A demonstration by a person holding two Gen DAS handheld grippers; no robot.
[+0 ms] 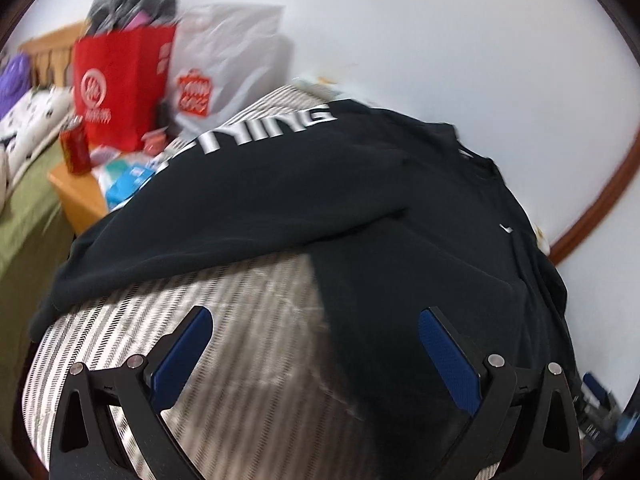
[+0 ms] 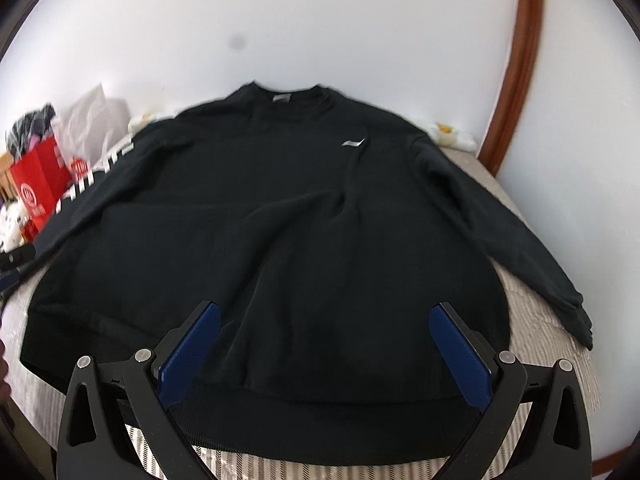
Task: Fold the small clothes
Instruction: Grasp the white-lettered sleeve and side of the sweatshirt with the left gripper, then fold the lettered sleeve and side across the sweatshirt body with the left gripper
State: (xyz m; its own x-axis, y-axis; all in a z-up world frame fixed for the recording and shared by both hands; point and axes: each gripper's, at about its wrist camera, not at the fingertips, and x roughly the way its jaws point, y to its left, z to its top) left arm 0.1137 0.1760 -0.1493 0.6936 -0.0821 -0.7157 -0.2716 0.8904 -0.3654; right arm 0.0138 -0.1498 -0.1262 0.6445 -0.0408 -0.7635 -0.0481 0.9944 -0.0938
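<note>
A black long-sleeved sweatshirt (image 2: 280, 216) lies spread front-up on a striped cover (image 2: 552, 320), neck toward the wall, both sleeves out to the sides. White letters run down its left sleeve (image 1: 256, 132). My right gripper (image 2: 324, 320) hovers open over the hem, blue pads wide apart, nothing between them. In the left wrist view the sweatshirt (image 1: 400, 216) fills the right and middle, and my left gripper (image 1: 316, 326) is open above the striped cover (image 1: 240, 340) at the garment's left side edge, below the lettered sleeve.
A red paper bag (image 1: 120, 88), white plastic bags (image 1: 228, 52) and a red can (image 1: 76, 148) crowd a wooden bedside stand (image 1: 76, 192) on the left. A white wall (image 2: 320, 20) with a brown curved frame (image 2: 516, 64) backs the bed.
</note>
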